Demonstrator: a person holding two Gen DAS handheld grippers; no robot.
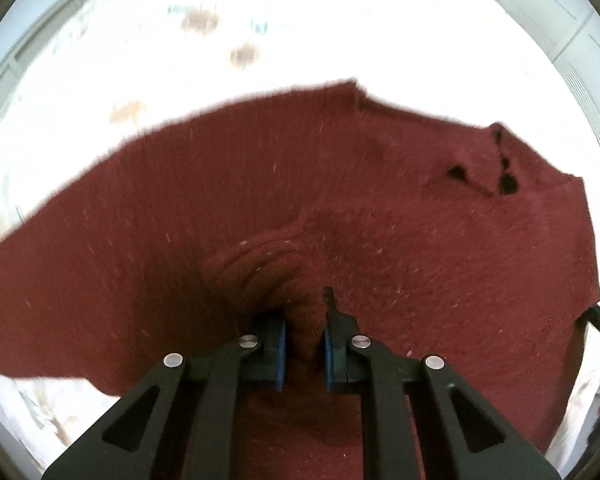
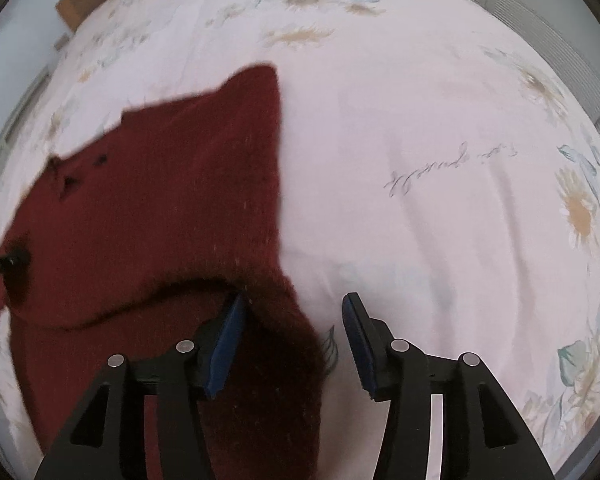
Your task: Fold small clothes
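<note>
A dark red knitted garment (image 1: 220, 200) lies spread on a pale floral bedsheet (image 1: 260, 20). My left gripper (image 1: 302, 312) points steeply down at it, shut on a bunched ridge of the knit that stands squeezed between the blue pads (image 1: 280, 344). In the right wrist view the same garment (image 2: 160, 200) fills the left half. My right gripper (image 2: 295, 300) is open over its lower right edge. A dark folded flap of the knit lies between the jaws, against the left pad (image 2: 228, 340); the right pad (image 2: 358, 340) hangs over bare sheet (image 2: 420, 160).
A black gripper part (image 2: 8, 262) pokes in at the left edge of the right wrist view. A brown board (image 2: 72, 8) shows beyond the bed's far left corner. White panelled furniture (image 1: 572, 40) stands at the upper right.
</note>
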